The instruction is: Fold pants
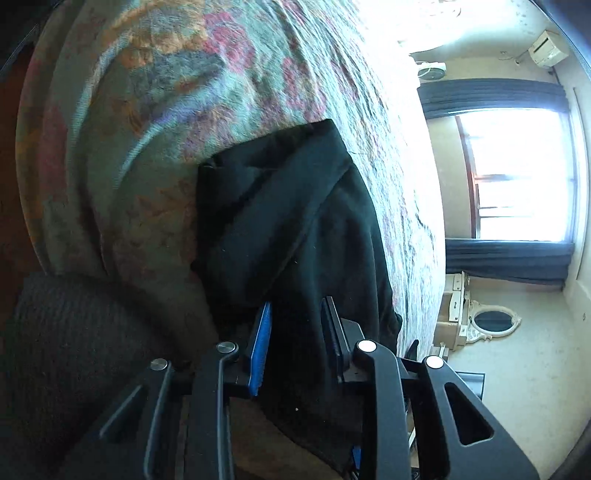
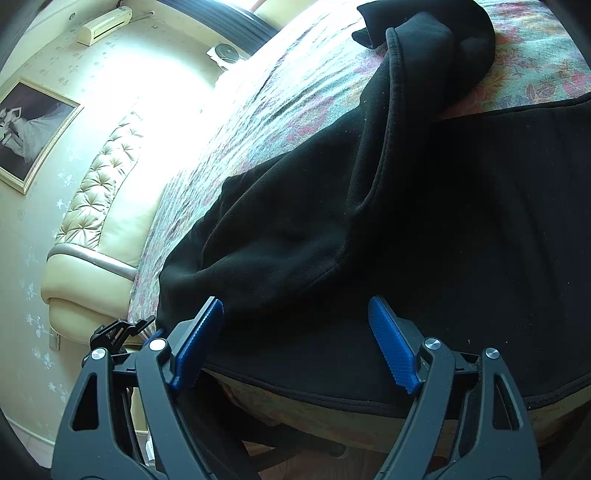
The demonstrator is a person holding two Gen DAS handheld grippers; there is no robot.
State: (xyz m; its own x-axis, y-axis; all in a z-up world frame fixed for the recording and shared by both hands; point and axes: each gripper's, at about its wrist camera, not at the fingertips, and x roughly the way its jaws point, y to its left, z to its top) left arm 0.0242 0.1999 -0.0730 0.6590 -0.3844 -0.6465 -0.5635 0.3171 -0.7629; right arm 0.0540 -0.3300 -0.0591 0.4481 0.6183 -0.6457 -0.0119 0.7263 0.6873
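Both grippers' fingers [image 1: 334,325] straddle black pants [image 2: 406,221] on the bedspread [image 1: 166,110].

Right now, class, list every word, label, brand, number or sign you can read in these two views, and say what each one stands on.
None can be read.
Air conditioner: any brand mark is too small to read.
Framed picture: an image only, no caption visible.
Black pants and floral bedspread: no tag or print with letters visible.
Left gripper and right gripper: no markings visible.
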